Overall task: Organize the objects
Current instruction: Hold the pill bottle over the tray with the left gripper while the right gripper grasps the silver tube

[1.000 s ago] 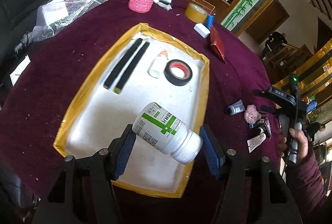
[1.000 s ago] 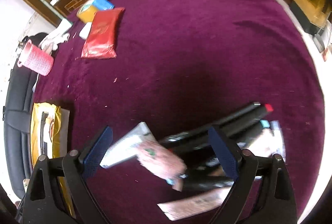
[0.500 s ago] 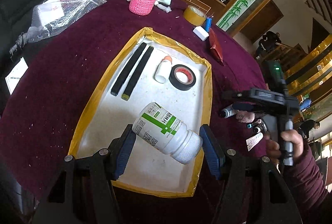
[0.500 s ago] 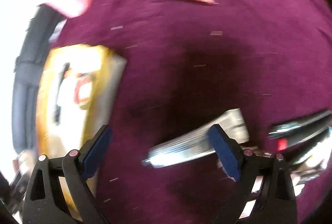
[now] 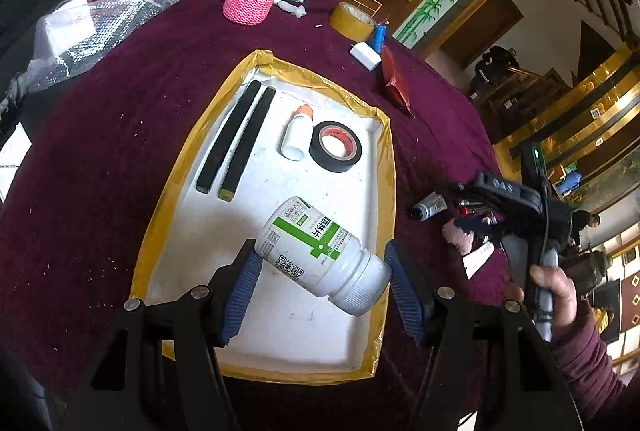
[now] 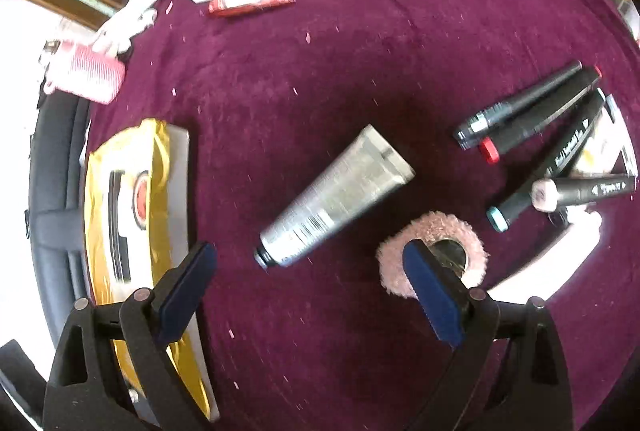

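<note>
tray (image 5: 390, 167): white bed with a yellow taped rim, lying ahead of and under the left jaws; it looks like the collecting place, since sticks, tape and glue already lie inside in a loose row
left gripper (image 5: 324, 281): jaws part spread and pinching the bottle end to end, one blue pad on its base, the other at its cap; held over the tray's near end, I judge so it can be set down in the free white patch
right gripper (image 6: 308, 295): jaws spread wide with nothing between the pads, aimed down at the cloth; the spread suits a grab across the tube
bottle (image 5: 320, 253): white with a green label, lying crosswise between the left jaws; long axis runs pad to pad, slightly skewed, cap toward the right pad, base toward the left one
tube (image 6: 338, 197): silver, flat on the cloth just ahead of the right jaws and between their lines; long axis slants, dark cap end nearest the jaws, crimped end pointing away up and right; likely the next pick
sticks (image 5: 236, 139): two dark ones side by side, far beyond the left pad, pointing away
tape (image 5: 335, 146): black roll lying flat, well ahead of the right pad
puff (image 6: 434, 253): pink, partly behind the right pad of the right gripper
glue (image 5: 297, 133): small, orange tip pointing away, just beside the tape
</note>
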Action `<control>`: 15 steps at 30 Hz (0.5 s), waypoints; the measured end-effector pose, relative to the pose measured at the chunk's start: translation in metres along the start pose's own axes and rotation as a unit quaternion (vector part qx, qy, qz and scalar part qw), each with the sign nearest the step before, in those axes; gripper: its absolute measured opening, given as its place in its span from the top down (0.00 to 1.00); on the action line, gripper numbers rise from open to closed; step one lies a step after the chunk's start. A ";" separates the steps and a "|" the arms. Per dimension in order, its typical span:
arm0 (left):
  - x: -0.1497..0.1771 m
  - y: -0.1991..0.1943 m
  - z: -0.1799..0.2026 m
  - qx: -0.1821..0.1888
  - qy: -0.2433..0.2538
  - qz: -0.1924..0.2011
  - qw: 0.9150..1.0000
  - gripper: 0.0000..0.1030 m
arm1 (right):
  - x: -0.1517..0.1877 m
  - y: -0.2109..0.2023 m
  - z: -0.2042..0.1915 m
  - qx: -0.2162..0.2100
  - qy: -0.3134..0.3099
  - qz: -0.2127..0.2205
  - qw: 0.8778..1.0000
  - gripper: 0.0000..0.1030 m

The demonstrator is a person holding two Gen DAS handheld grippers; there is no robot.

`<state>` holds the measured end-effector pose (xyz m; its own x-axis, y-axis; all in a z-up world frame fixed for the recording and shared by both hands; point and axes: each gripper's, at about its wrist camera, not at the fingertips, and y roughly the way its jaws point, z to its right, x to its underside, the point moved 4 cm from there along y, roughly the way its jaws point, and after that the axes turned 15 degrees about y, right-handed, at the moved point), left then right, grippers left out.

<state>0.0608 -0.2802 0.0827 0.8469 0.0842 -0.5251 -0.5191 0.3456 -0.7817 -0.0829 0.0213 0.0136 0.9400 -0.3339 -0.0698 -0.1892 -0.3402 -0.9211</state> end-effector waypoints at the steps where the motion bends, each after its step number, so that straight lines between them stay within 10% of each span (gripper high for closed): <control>1: 0.000 -0.001 -0.001 0.000 0.003 0.000 1.000 0.44 | -0.003 0.005 -0.004 0.005 -0.004 0.004 1.000 0.07; 10: 0.010 -0.013 -0.020 -0.003 0.001 0.000 1.000 0.44 | -0.016 0.036 -0.015 0.092 -0.006 0.041 0.995 0.17; 15: 0.007 -0.014 -0.028 0.001 -0.001 0.007 1.000 0.44 | -0.004 0.038 -0.022 0.141 -0.060 0.074 0.985 0.47</control>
<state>0.0708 -0.3108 0.0810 0.8396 0.0900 -0.5357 -0.5308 0.3459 -0.7737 -0.1000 -0.0093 -0.0130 0.9378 -0.2497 -0.2411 -0.2567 -0.0314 -0.9660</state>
